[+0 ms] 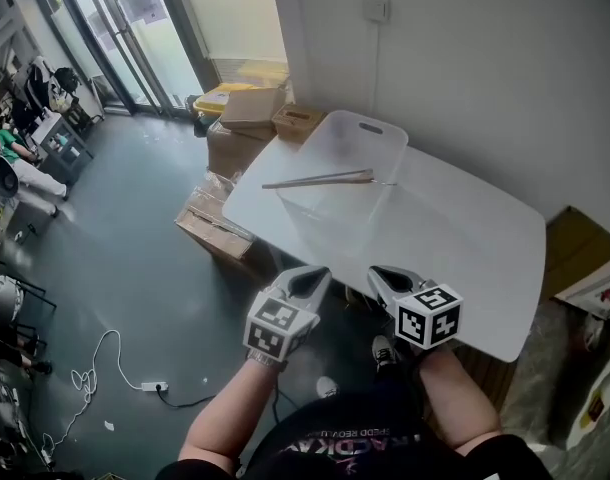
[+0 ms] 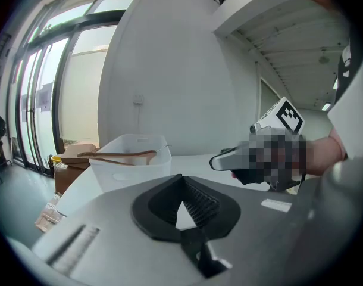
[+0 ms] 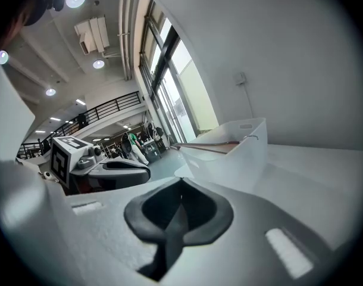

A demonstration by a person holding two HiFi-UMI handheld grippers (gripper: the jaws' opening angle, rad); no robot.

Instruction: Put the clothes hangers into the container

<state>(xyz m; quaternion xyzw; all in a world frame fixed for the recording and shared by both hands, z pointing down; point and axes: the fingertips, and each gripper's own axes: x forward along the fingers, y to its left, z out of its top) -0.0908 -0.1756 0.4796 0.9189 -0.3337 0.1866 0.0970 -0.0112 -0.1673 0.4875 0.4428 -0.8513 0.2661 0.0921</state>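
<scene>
A translucent white container [image 1: 370,128] stands on the white table [image 1: 485,258], toward its far left corner. Brown wooden hangers [image 1: 320,179] lie across the container's rim, with a metal hook pointing right. Both grippers hover at the table's near edge, short of the container. My left gripper [image 1: 313,278] is shut with nothing in it, and my right gripper [image 1: 383,276] is shut and empty too. The left gripper view shows its jaws [image 2: 182,210] closed, the container [image 2: 131,165] ahead and the hangers [image 2: 119,155] on it. In the right gripper view the container [image 3: 241,151] sits ahead to the right.
Cardboard boxes [image 1: 247,128] and a yellow bin [image 1: 217,98] crowd the floor beyond the table's left corner. A flattened box [image 1: 210,226] lies by the table's left edge. A white cable and power strip [image 1: 150,385] lie on the floor. Another box [image 1: 585,258] stands at the right.
</scene>
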